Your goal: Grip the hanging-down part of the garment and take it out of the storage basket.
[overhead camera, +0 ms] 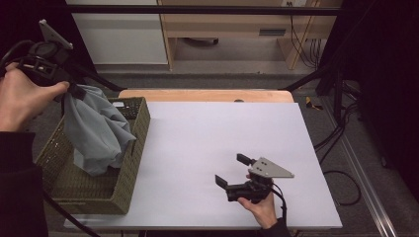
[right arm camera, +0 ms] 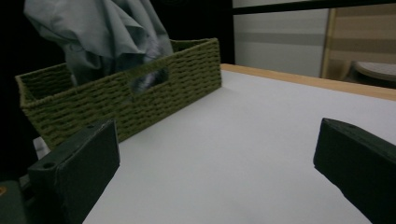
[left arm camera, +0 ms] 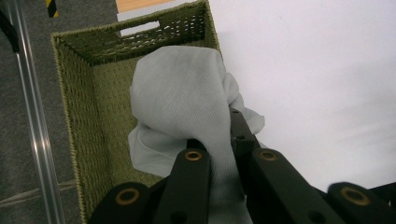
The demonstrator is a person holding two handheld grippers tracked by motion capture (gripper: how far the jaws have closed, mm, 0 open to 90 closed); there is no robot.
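Left gripper, clamped on grey cloth, holds it hanging long-axis vertical above basket at desk's left edge; right gripper, jaws apart, near front edge.

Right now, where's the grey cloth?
High view, left side: the grey cloth hangs from the shut left gripper, its lower part inside the green woven basket at the table's left edge.

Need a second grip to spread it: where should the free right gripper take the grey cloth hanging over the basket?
Probably the cloth's loose lower edge facing the table, coming level from the table side with the open right gripper; the basket wall blocks lower approaches.
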